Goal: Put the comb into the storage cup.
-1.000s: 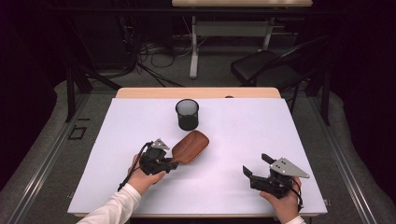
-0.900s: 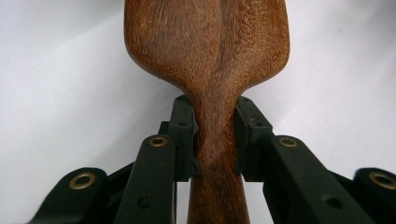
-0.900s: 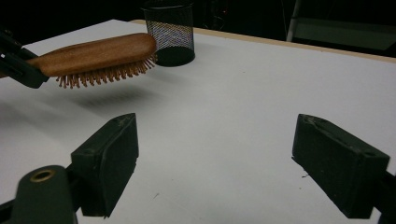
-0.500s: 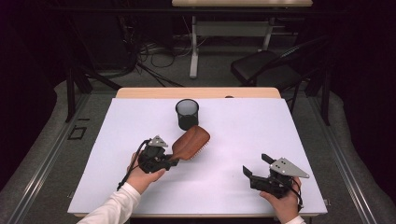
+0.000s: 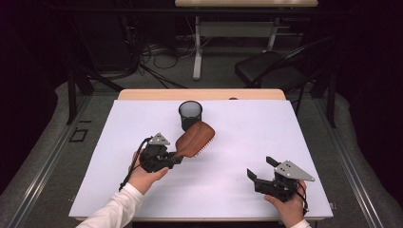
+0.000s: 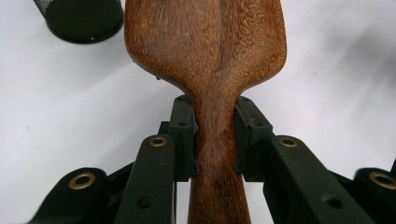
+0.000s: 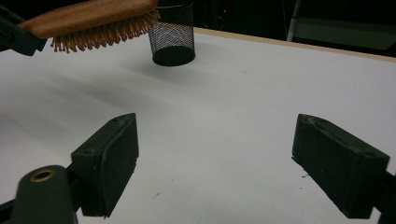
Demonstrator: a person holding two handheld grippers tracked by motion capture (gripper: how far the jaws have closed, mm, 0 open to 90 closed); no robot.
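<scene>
High view: left gripper [image 5: 177, 158] carries the wooden hairbrush [image 5: 195, 139] above the table [image 5: 237, 190], head just near of the mesh cup [image 5: 190, 114]; right gripper [image 5: 260, 172] rests near-right. Left gripper view: fingers [image 6: 182, 135] pinch the brush neck; advise tilting handle-down before lowering into the cup. Right gripper view: fingers [image 7: 112, 158] spread wide, holding nothing.

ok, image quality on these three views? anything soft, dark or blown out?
High view: white table evenly lit, surroundings nearly black. Left gripper view: hairbrush handle sharp where the left gripper clamps it, mesh cup softer. Right gripper view: right gripper slightly blurred, faint brush shadow on the table, no glare.
</scene>
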